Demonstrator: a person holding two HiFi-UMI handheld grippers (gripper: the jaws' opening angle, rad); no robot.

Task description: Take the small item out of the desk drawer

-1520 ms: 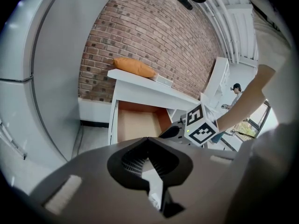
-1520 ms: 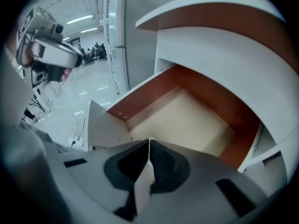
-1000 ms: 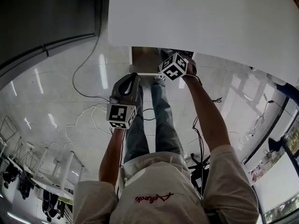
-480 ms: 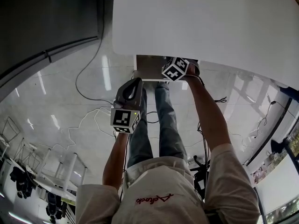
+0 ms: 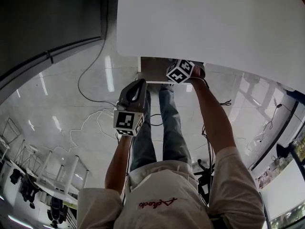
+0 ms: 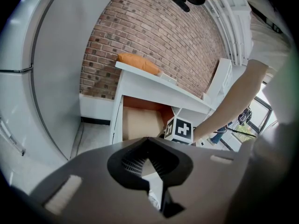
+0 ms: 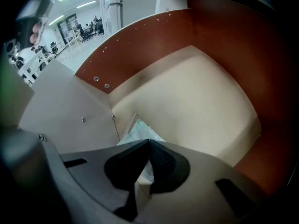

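Down on the left, a thin cable (image 5: pixel 78 85) is lying in loops on the shiny white floor (image 5: pixel 57 109). Just right of it, the left gripper (image 5: pixel 140 83) is hanging in the air a little in front of the drawer (image 5: pixel 151 69), not touching it, and pointing partly down. Its jaws are pressing together at the tips, and nothing is sitting between them. Under both arms, the person's legs (image 5: pixel 167 128) in blue jeans are standing on the floor. In the middle, the drawer is sticking out from under the big white desk (image 5: pixel 214 23), wide open, with reddish-brown walls and a pale bottom. Right of that, the right gripper (image 7: pixel 148 142) is reaching steeply down into the drawer, so in the head view its jaws are hiding and only its marker cube (image 5: pixel 180 71) is showing at the drawer's edge. Its jaws have just been closing, and now they are squeezing shut on the small pale packet (image 7: pixel 136 130). That thin packet is lying flat on the drawer's bottom, tucked in the corner right against a grey side wall, and one part of it is poking out past the jaw tips. Far off on the right, dark cables (image 5: pixel 204 137) are trailing over the floor.
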